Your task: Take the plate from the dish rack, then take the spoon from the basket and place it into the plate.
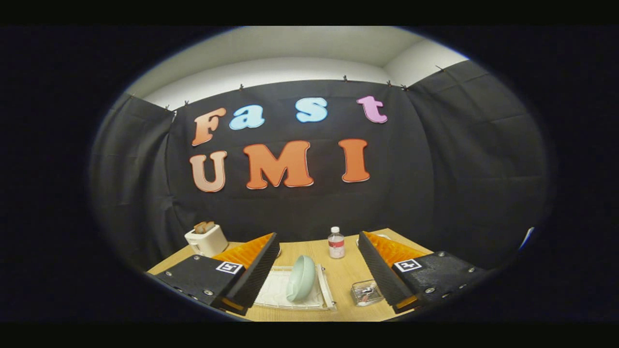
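The plate (300, 278) stood on edge in the rack (325, 290), pale green, tilted a little, its back toward my right finger; the rack was a white, low frame lying flat on the table (343, 270). Both sat in the gap between my fingers, below and just ahead of the tips. The basket (366, 292) was a small clear box just right of the rack, close against the inner face of my right finger; something dark and small lay inside it, too small to tell as the spoon. My gripper (319, 241) was released, the jaws spread wide and holding nothing; my fingers (256, 270) hung above the table, touching neither plate nor rack. Beyond the tips a bottle (336, 243) with a white cap and red label stood upright near the table's far edge. Left of my left finger, at the far corner, a white toaster (206, 239) held bread in its slots.
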`<state>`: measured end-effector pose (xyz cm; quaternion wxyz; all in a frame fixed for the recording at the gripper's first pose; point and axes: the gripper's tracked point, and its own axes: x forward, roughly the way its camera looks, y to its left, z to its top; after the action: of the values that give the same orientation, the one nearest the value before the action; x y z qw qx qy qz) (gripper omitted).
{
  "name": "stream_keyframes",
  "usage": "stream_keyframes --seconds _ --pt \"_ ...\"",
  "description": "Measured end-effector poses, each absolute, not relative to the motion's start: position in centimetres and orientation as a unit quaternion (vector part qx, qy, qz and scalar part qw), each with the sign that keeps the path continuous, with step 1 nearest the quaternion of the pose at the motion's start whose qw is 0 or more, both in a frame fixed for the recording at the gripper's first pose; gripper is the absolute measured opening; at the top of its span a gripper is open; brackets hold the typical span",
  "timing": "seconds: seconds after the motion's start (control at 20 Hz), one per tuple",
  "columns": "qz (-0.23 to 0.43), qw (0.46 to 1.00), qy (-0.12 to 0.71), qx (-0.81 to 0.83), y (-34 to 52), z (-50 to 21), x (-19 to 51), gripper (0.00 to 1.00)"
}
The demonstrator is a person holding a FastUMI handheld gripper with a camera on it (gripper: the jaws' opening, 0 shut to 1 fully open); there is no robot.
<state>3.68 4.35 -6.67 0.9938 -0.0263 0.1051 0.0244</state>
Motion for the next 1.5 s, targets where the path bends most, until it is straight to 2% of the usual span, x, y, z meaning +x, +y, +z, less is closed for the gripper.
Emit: stream_keyframes --seconds 0.75,1.0,1.1,1.15,1.35,1.5 --pt "0.023 0.956 0.281 -0.074 5.5 -22.0 8.8 0.96" --pt "0.012 0.94 0.333 -0.073 5.9 -25.8 9.0 0.74" --pt "0.005 0.934 0.349 -0.075 6.1 -27.0 9.0 0.61" --pt "-0.008 0.931 0.355 -0.082 5.6 -27.3 9.0 0.47" --pt "-0.054 0.925 0.362 -0.096 4.7 -27.1 9.0 0.27" --pt "-0.076 0.924 0.363 -0.095 4.9 -26.6 9.3 0.21"
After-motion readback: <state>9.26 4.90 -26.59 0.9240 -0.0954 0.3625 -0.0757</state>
